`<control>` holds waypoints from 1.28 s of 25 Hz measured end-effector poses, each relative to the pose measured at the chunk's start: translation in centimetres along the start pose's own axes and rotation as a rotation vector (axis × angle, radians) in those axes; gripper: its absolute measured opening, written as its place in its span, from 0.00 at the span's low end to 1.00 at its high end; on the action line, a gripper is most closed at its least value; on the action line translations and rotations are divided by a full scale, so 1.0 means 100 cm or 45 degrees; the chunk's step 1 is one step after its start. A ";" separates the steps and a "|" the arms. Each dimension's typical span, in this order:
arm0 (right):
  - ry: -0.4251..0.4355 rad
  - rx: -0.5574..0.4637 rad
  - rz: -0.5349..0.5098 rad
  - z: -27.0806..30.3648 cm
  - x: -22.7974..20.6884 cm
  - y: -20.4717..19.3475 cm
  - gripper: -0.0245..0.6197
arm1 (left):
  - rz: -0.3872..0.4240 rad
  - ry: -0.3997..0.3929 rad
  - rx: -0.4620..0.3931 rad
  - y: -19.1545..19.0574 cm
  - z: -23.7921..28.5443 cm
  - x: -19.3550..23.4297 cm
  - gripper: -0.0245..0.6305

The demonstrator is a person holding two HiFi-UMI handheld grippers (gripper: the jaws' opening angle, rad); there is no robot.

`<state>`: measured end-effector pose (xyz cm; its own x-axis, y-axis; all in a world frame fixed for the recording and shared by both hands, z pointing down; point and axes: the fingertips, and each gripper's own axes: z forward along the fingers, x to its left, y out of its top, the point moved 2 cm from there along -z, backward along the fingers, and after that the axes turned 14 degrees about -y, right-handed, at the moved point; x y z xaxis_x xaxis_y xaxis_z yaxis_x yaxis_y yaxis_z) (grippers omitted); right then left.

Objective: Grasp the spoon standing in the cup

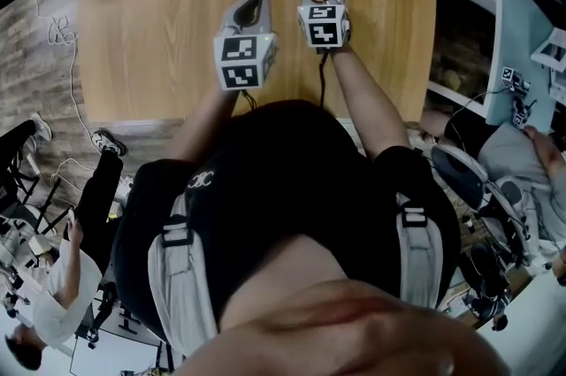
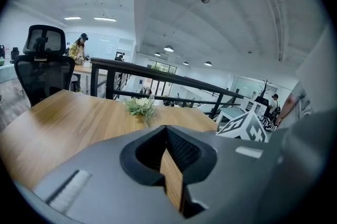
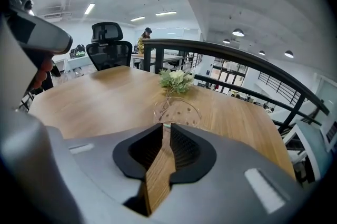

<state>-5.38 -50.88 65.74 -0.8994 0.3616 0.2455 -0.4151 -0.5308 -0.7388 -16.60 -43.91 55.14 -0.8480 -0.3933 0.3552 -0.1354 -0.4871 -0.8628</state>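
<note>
R claw (image 3: 166,125) was clenched on the spoon (image 3: 165,110). Its jaws stood a narrow slit apart, w/ the pale handle filling the slit at the tips. From the tips the spoon leaned down and fwd into the cup (image 3: 187,112). The cup, clear glass, stood upright on the table (image 3: 89,96), just ahead of and below the tips. Its near rim sat right at the tips. Contact between rim and jaws could not be determined. Flowers (image 3: 176,80) lay on the table beyond the cup, farther ahead of the R claw. An office chair (image 3: 109,51) stood at the table's far edge, ahead-left of the R claw.

L claw (image 2: 166,128) was closed, tips together, nothing between the jaws. It hung above the table just left of the R claw and slightly behind it, per head view. The two claws were apart, not touching. The flowers were ahead of the L claw, slightly to its left.
</note>
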 end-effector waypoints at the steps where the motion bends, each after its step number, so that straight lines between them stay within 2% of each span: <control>1: -0.002 0.003 -0.008 0.001 0.000 -0.001 0.09 | 0.000 -0.003 0.004 0.000 0.001 0.000 0.06; 7: 0.018 -0.018 -0.022 0.000 0.000 0.000 0.08 | 0.007 -0.014 0.013 -0.001 0.005 -0.009 0.06; 12: -0.003 -0.039 -0.033 -0.003 -0.004 0.005 0.05 | 0.009 -0.011 0.014 0.000 0.005 -0.010 0.06; 22: -0.029 -0.089 -0.044 -0.016 -0.006 0.014 0.05 | 0.023 -0.014 -0.006 0.003 -0.002 -0.014 0.06; 32: -0.062 -0.192 0.055 -0.053 -0.030 0.027 0.05 | 0.073 -0.042 -0.023 0.008 -0.008 -0.042 0.06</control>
<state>-3.09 -49.31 59.69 -0.9231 0.3015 0.2388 -0.3539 -0.4228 -0.8343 -13.60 -42.01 52.67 -0.8373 -0.4457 0.3166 -0.0969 -0.4488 -0.8883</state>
